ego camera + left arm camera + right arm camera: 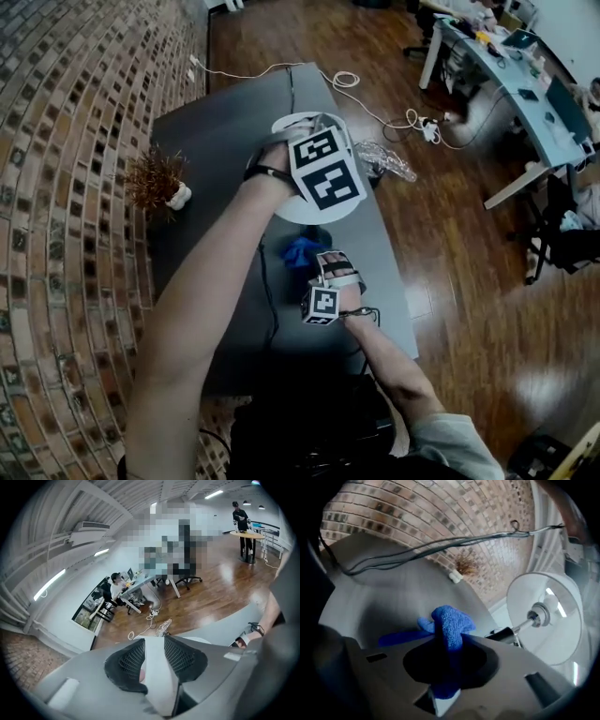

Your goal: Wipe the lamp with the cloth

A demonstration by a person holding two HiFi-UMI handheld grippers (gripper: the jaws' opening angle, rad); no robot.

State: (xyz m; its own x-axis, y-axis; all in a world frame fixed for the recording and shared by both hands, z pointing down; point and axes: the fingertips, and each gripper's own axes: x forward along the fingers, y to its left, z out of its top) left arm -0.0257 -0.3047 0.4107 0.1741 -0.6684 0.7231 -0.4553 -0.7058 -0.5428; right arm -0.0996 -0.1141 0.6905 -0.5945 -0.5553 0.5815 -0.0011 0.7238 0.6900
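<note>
Head view: left jaws grip lamp (302,214), right cloth (302,251).

Left tool (314,127) sits on white lamp (305,212) mid grey surface (216,131). Right tool (330,264) touches blue cloth (300,251). Potted dry plant (157,180) by brick wall (75,141).

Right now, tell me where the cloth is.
Head view, centre: the cloth is pinched in the jaws of the right gripper, over the table, just below the lamp.
</note>
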